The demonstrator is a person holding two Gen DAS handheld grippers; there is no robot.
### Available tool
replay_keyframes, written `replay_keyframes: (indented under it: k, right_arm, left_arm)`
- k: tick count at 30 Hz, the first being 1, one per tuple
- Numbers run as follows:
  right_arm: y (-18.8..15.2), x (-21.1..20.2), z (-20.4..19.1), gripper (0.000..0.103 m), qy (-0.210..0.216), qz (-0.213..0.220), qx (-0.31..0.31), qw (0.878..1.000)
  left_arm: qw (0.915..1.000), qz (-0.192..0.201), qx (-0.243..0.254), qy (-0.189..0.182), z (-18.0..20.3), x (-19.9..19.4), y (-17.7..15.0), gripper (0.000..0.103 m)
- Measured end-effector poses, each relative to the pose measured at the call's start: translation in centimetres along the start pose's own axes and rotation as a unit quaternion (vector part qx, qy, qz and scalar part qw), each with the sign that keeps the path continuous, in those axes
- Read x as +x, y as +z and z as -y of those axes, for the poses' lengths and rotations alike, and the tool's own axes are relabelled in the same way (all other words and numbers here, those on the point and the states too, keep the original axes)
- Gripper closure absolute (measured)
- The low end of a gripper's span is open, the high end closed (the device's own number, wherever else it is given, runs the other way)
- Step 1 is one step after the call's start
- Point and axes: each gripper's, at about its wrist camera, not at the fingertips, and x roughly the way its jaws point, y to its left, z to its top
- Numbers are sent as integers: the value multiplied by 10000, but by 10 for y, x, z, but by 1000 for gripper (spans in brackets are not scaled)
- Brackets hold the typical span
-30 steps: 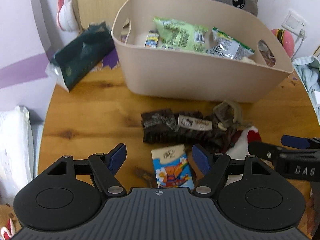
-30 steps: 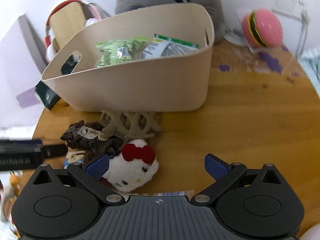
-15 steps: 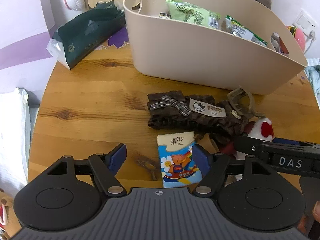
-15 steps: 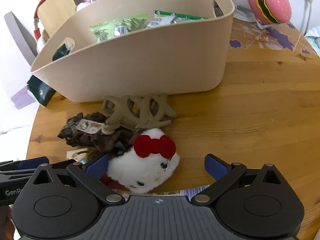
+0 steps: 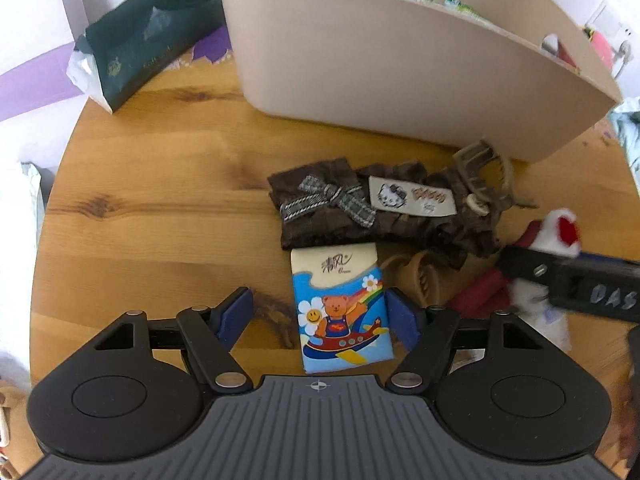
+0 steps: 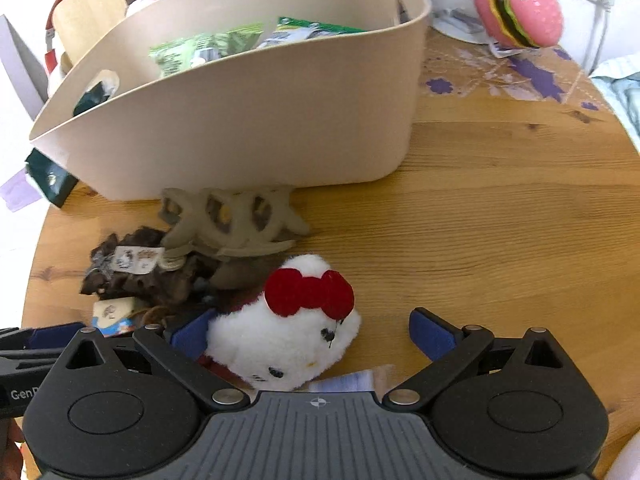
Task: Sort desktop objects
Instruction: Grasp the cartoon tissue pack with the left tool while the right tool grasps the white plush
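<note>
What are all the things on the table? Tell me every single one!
Basket: one, beige, back of the wooden table, green snack packets inside.
Tissue pack: one, blue with a cartoon bear, between the left gripper's fingers.
Hair accessory: one, brown frilly fabric with a checked bow, beyond the tissue pack.
Hair claw: one, tan, against the basket's front.
Plush toy: one, white with a red bow, between the right gripper's fingers.
Dark green bag: one, left of the basket.
Burger toy: one, pink, far right.
Left gripper: black, blue pads, open.
Right gripper: same, open.
</note>
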Motion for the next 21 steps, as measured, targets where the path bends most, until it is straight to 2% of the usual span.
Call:
replay_keyframes:
  k: [5, 9, 16, 19, 21]
  right_arm:
    - [2, -2, 14, 0, -194, 10, 140, 9997]
    - [5, -2, 22, 0, -139, 21, 355, 9993]
    - [11, 7, 7, 0, -341, -45, 181, 9992]
    - [9, 13, 6, 0, -465, -125, 197, 9986]
    - [8, 13, 5, 4, -558, -49, 190, 9983]
  left_arm:
    - [9998, 68, 141, 155, 1, 0, -1, 29]
    - [9990, 102, 283, 341, -1, 1, -3, 28]
    - [9987, 159, 358, 324, -3, 2, -4, 30]
    - [9987, 179, 368, 318, -2, 2, -4, 35]
    - [9986, 188, 371, 315, -2, 0, -5, 41]
